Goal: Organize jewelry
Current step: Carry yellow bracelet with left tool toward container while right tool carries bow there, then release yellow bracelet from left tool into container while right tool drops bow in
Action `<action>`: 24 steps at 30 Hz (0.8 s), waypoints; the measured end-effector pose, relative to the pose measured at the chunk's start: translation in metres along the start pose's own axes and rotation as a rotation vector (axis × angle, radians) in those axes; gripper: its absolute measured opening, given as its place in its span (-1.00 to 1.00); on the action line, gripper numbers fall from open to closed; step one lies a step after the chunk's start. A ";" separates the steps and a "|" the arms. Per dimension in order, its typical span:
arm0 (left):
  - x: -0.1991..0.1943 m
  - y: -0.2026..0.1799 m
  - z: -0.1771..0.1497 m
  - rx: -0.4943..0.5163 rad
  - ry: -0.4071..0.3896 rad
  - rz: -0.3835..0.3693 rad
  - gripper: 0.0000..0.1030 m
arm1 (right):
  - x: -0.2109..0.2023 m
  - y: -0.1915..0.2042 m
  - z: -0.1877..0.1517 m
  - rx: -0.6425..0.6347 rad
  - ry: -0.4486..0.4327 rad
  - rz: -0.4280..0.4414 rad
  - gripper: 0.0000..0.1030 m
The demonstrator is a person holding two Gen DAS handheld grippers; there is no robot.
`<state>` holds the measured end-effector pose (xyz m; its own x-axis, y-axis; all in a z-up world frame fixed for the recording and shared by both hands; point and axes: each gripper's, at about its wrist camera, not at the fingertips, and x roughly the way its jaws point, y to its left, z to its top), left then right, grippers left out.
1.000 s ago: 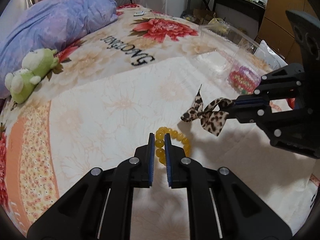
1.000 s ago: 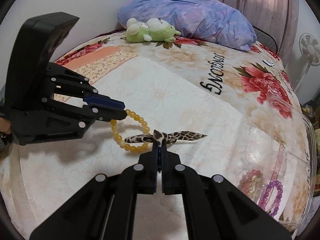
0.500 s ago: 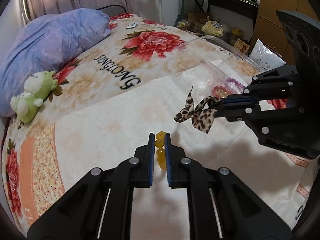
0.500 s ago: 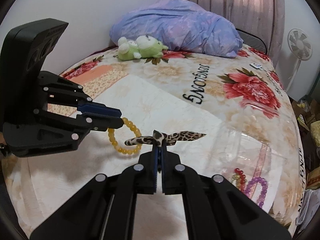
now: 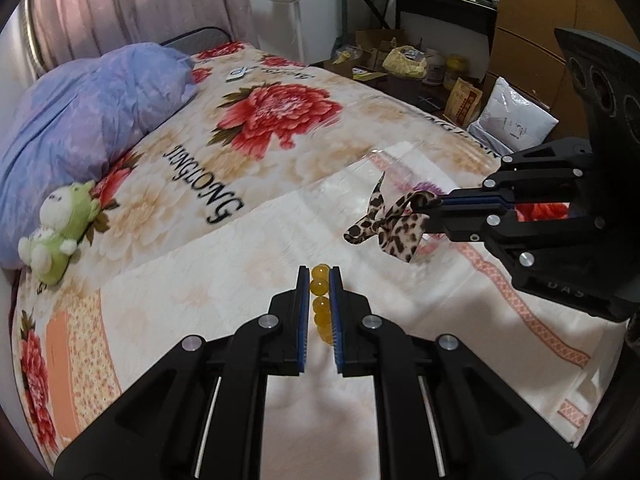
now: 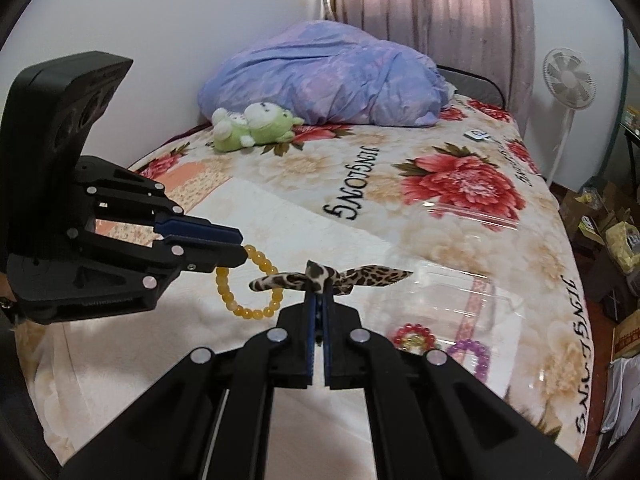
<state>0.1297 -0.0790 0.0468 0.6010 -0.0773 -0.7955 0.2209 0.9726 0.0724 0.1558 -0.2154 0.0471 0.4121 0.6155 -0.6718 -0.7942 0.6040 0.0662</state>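
Observation:
My left gripper point(image 5: 319, 280) is shut on a yellow bead bracelet point(image 5: 321, 305) and holds it above the bed; in the right wrist view the bracelet point(image 6: 246, 284) hangs from that gripper point(image 6: 239, 247). My right gripper point(image 6: 318, 300) is shut on a leopard-print hair tie point(image 6: 320, 276), held in the air; it also shows in the left wrist view point(image 5: 390, 218) at the right gripper's tips point(image 5: 440, 202). A clear plastic box point(image 6: 472, 292) lies on the bed to the right, holding a pink-red bead bracelet point(image 6: 412, 336) and a purple one point(image 6: 472, 354).
A white towel point(image 5: 360, 360) covers the floral bedspread below both grippers. A green plush toy point(image 6: 256, 126) and a purple duvet point(image 6: 328, 76) lie at the head of the bed. A fan point(image 6: 568, 80) and floor clutter point(image 5: 400, 68) stand beyond the bed's edge.
Both grippers have risen from the bed with their items. The yellow bracelet left the towel and now hangs in the air; the hair tie moved toward the clear box.

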 end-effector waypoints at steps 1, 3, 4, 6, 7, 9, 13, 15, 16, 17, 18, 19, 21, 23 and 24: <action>0.000 -0.003 0.004 0.005 -0.002 -0.002 -0.80 | -0.002 -0.002 -0.001 0.003 -0.003 -0.003 -0.95; 0.000 -0.010 0.012 0.018 -0.008 -0.007 -0.80 | -0.007 -0.011 -0.003 0.017 -0.009 -0.013 -0.95; 0.000 -0.013 0.015 0.024 -0.011 -0.008 -0.80 | -0.009 -0.014 -0.004 0.022 -0.012 -0.016 -0.95; 0.000 -0.020 0.023 0.035 -0.017 -0.012 -0.80 | -0.013 -0.021 -0.006 0.035 -0.018 -0.022 -0.95; 0.000 -0.023 0.026 0.040 -0.018 -0.014 -0.80 | -0.015 -0.026 -0.006 0.044 -0.023 -0.025 -0.95; 0.002 -0.031 0.033 0.053 -0.020 -0.018 -0.80 | -0.020 -0.033 -0.007 0.062 -0.033 -0.031 -0.95; 0.005 -0.043 0.043 0.074 -0.022 -0.025 -0.80 | -0.026 -0.044 -0.009 0.082 -0.046 -0.039 -0.95; 0.006 -0.050 0.049 0.083 -0.025 -0.031 -0.80 | -0.028 -0.047 -0.011 0.085 -0.048 -0.046 -0.95; 0.007 -0.054 0.052 0.089 -0.026 -0.034 -0.80 | -0.030 -0.050 -0.012 0.089 -0.049 -0.050 -0.95; 0.007 -0.056 0.053 0.093 -0.027 -0.035 -0.80 | -0.031 -0.053 -0.013 0.093 -0.051 -0.053 -0.95; 0.009 -0.060 0.056 0.100 -0.028 -0.038 -0.80 | -0.033 -0.057 -0.014 0.098 -0.053 -0.059 -0.95; 0.009 -0.063 0.058 0.103 -0.030 -0.042 -0.80 | -0.034 -0.059 -0.015 0.102 -0.053 -0.065 -0.95; 0.011 -0.068 0.062 0.106 -0.035 -0.049 -0.80 | -0.038 -0.065 -0.019 0.111 -0.054 -0.071 -0.95; 0.012 -0.073 0.065 0.110 -0.038 -0.054 -0.80 | -0.041 -0.070 -0.022 0.117 -0.055 -0.077 -0.95; 0.014 -0.076 0.066 0.112 -0.039 -0.057 -0.80 | -0.041 -0.073 -0.023 0.121 -0.055 -0.078 -0.95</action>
<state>0.1722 -0.1684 0.0704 0.6136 -0.1425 -0.7767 0.3390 0.9359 0.0961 0.1863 -0.2967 0.0528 0.4967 0.5890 -0.6375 -0.7007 0.7056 0.1060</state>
